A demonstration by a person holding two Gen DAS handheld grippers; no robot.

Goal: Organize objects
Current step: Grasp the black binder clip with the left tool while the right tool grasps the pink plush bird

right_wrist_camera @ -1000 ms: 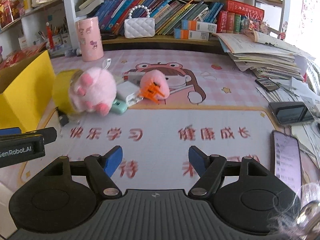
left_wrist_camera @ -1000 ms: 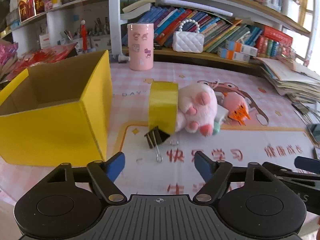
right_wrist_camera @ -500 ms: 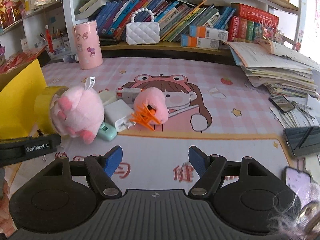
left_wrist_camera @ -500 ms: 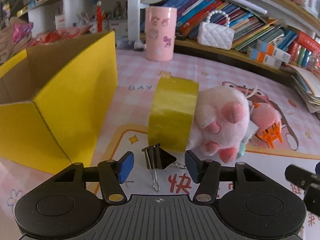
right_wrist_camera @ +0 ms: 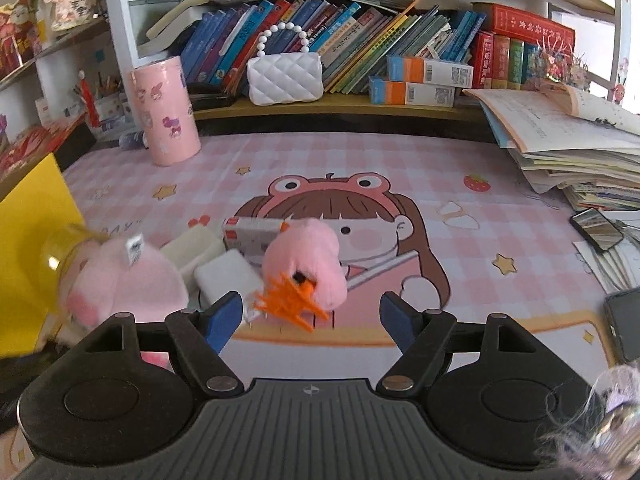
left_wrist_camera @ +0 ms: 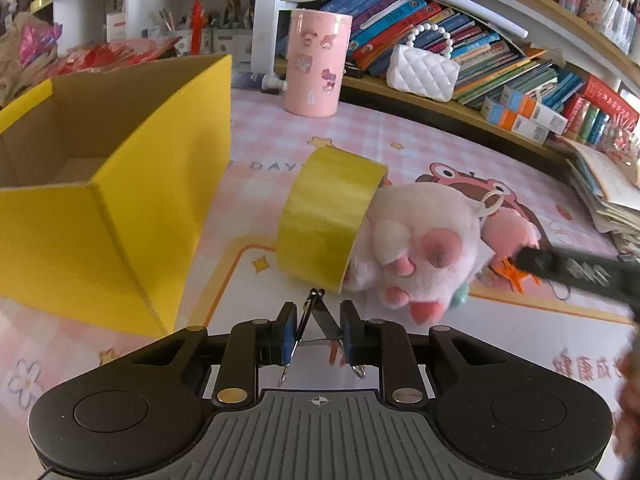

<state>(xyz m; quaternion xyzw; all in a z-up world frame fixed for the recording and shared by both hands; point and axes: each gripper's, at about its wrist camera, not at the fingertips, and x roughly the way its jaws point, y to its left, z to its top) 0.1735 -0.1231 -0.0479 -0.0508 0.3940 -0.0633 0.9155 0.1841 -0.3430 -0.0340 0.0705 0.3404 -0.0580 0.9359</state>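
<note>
One small black clip point(left_wrist_camera: 320, 320), light and hard, is pinched by its springy sides in the left hand-held gripper point(left_wrist_camera: 318, 334), while the right hand-held gripper point(right_wrist_camera: 312, 316) is opening, holding nothing.

Black binder clip point(left_wrist_camera: 320, 322) pinched upright; yellow box point(left_wrist_camera: 100, 200) open.

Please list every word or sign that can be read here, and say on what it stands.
"DAY": printed on the pink checked desk mat, partly hidden by the yellow box.
Red Chinese characters on the mat's near edge: blurred, unreadable.
Book spines, carton labels: too small.
</note>
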